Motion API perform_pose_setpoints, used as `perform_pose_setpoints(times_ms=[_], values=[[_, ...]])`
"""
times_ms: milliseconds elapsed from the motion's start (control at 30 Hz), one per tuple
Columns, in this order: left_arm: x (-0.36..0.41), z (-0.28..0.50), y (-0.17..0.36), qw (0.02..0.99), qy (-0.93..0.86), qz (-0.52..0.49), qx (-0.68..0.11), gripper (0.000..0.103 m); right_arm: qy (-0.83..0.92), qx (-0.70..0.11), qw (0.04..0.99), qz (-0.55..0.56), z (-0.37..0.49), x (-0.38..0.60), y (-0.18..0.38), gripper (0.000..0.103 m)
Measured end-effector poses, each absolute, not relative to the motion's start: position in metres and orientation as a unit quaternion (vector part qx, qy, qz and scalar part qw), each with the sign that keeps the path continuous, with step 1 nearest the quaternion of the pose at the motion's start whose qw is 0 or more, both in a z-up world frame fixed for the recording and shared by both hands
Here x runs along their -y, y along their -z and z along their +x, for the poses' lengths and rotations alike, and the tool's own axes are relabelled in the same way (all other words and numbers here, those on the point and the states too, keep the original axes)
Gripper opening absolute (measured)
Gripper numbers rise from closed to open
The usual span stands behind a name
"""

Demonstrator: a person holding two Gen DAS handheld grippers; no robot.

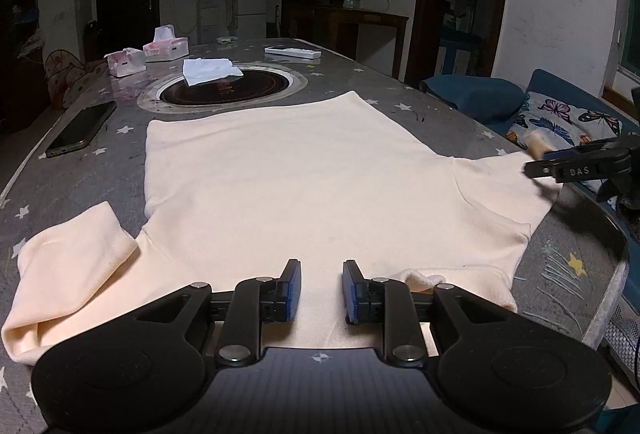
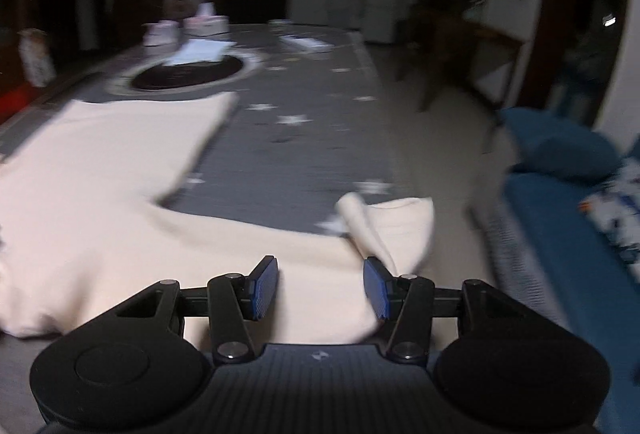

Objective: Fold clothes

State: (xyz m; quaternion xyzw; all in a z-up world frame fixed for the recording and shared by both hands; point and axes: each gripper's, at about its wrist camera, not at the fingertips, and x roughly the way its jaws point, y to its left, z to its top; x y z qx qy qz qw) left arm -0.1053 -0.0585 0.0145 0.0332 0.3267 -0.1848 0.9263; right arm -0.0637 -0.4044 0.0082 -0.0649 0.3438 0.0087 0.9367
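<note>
shirt: a cream T-shirt point(image 1: 304, 174) lies spread flat on the worktop point(image 1: 340, 74), hem toward the far end and shoulder edge nearest the left wrist camera

left sleeve: the sleeve point(image 1: 76, 258) on the left of that view is rumpled and partly folded over itself, resting on the grey star-print cover

right sleeve: the other sleeve point(image 2: 392, 226) reaches the worktop's right edge; in the right wrist view its cuff is curled up into a loose flap, though that view is pretty smeared

left tool: the left tool point(image 1: 321, 290) sits low over the shirt's near edge with its blue pads apart, a narrow gap between them, just cloth lying flat below and nothing pinched

right tool: the right tool point(image 2: 320, 286) has its pads clearly apart too, over the near edge of the shirt beside the curled cuff; the right-hand pad sits right by the flap but isn't clamped on it as far as I can see. From the left wrist view it pokes in from the right at the sleeve's end

other stuff on the worktop: a dark phone point(image 1: 80, 130) left of the shirt, a white cloth point(image 1: 210, 70) on the round black hob point(image 1: 228, 86), two tissue boxes point(image 1: 164, 44) and a white remote point(image 1: 292, 53) further back

beside the worktop: blue sofa with a butterfly cushion point(image 1: 564, 122) on the right
</note>
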Motion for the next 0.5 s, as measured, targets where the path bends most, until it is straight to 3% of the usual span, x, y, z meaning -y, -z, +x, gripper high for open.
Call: perform_pose_setpoints(times_ms=[200,500], values=[[0.059,-0.107,-0.014,0.928,0.181,0.023,-0.326,0.030,0.050,-0.343,0.937,-0.049,-0.068,0.434,-0.010,0.051],[0.050,-0.111,-0.019,0.931,0.157,0.004,-0.329,0.040,-0.082,-0.325,0.941,-0.035,-0.065,0.384,-0.022,0.057]])
